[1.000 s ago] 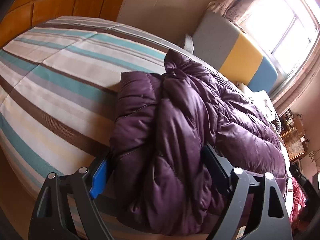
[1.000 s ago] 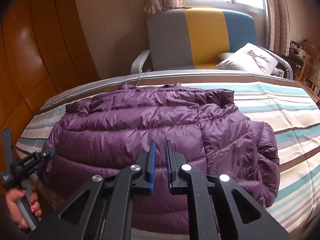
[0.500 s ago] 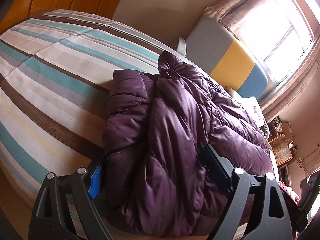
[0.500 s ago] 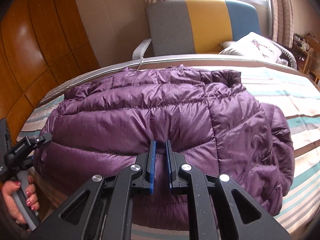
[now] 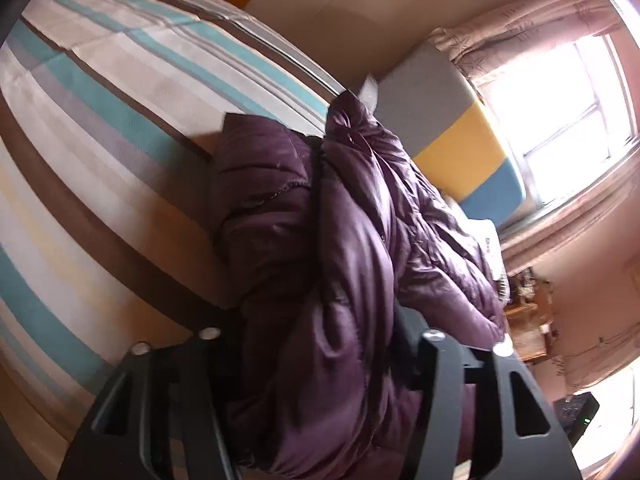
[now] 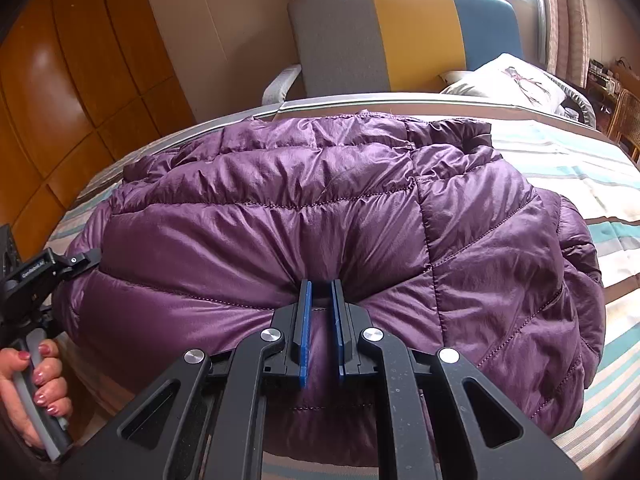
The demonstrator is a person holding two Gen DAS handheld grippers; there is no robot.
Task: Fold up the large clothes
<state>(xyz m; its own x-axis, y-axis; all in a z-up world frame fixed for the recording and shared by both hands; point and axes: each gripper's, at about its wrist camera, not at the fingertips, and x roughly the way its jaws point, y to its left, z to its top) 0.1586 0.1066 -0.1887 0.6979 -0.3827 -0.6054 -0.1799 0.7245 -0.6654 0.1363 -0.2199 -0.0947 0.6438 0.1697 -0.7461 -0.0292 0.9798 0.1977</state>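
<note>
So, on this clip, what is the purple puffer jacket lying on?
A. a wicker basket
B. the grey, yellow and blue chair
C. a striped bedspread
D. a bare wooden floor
C: the purple puffer jacket lies spread over the striped bedspread, whose teal, brown and white bands show on both sides of it; the chair stands behind the bed.

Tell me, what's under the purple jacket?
The jacket lies on a striped bedcover, which shows all around it. Anything tucked beneath or inside its folds is covered, so I can't tell.
</note>
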